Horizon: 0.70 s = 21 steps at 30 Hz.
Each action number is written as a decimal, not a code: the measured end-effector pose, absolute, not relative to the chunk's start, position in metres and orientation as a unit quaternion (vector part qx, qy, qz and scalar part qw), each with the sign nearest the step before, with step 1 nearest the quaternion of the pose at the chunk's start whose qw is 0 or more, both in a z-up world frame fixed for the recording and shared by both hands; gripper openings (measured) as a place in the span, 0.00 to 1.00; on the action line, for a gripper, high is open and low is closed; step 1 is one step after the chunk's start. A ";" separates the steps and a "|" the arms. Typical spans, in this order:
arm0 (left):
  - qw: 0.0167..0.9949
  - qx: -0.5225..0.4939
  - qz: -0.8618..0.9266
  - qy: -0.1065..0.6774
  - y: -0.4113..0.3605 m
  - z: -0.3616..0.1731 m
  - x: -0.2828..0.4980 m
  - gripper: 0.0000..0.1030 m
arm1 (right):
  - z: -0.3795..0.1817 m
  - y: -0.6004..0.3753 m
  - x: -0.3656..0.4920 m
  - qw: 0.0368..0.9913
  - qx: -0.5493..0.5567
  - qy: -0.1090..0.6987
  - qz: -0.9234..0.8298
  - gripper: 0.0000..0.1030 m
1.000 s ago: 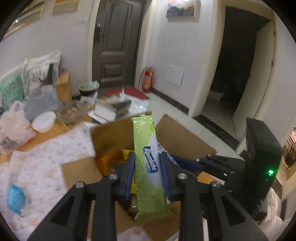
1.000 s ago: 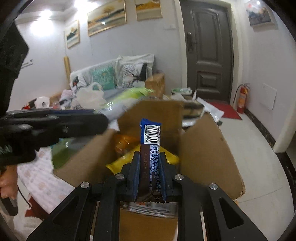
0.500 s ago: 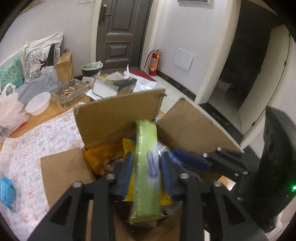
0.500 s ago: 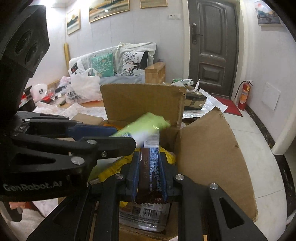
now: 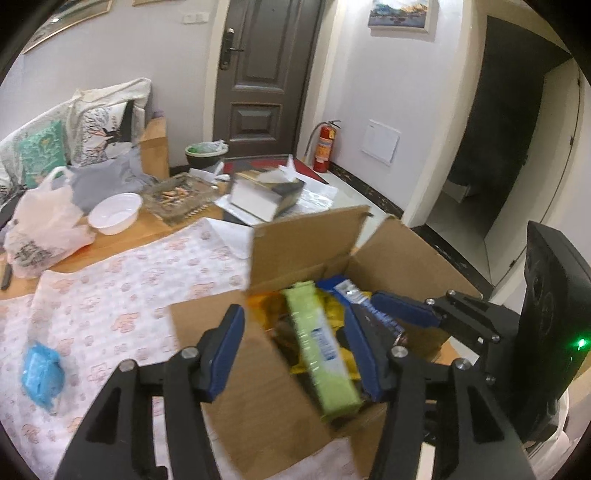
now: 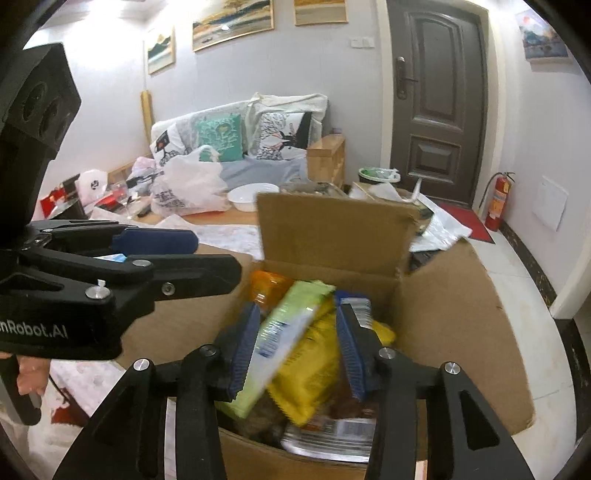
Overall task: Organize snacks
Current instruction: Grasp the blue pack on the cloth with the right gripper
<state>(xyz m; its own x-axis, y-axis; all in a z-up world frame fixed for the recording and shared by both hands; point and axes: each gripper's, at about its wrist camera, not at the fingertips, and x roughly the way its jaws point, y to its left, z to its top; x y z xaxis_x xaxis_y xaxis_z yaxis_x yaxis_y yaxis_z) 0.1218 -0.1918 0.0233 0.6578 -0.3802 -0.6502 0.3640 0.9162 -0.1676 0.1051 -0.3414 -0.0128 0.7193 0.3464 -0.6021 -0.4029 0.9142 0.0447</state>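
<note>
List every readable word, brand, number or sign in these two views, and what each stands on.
"nRobot.AI", cut off at the frame edge: side of the left gripper.
Blue label on the green snack packet: blurred, unreadable.
Barcode on the blue bar: too blurred.
Print on the white plastic bag: too small.

Left claw [image 5: 295, 347] and right claw [image 6: 295, 347] both spread wide, empty

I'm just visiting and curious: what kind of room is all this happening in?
Most likely a lived-in home living room by the entrance. A sofa with patterned cushions stands against the wall, framed landscape paintings hang above it, and a dark front door is close by. Both grippers hang open over a cardboard box of snacks.
</note>
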 end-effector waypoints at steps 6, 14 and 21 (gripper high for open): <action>0.929 -0.012 -0.158 0.336 -0.126 0.034 0.097 0.59 | 0.004 -0.294 0.090 0.924 -0.048 0.292 0.242 0.41; 0.940 -0.049 -0.099 0.323 -0.009 0.026 0.071 0.66 | 0.006 -0.192 0.083 0.899 -0.071 0.300 0.311 0.41; 0.934 -0.087 -0.057 0.341 0.096 -0.011 0.066 0.66 | -0.024 -0.096 0.096 0.865 -0.073 0.353 0.350 0.42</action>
